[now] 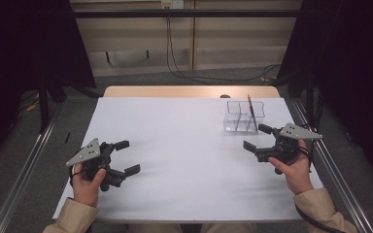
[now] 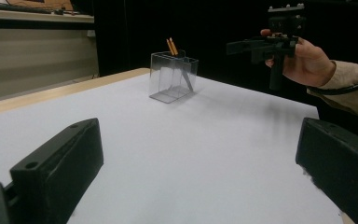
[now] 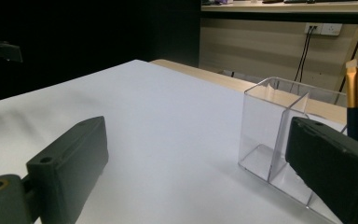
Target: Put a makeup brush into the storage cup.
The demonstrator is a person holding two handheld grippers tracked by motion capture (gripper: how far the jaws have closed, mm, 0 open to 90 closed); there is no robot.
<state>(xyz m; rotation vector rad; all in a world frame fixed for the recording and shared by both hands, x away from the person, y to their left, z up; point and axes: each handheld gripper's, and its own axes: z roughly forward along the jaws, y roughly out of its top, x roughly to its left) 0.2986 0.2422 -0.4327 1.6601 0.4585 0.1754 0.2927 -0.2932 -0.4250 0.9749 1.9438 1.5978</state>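
Left gripper: jaws spread, empty; above table
Right gripper: jaws spread, empty; near holder
Pencil: tilted in holder

Pencil in box, far right on table; R claw just before it.

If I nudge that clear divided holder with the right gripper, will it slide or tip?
The clear holder looks thin-walled and light, so it probably slides on the smooth white table. The tall pencil leaning inside may rattle or tip it. The right gripper is open nearby.
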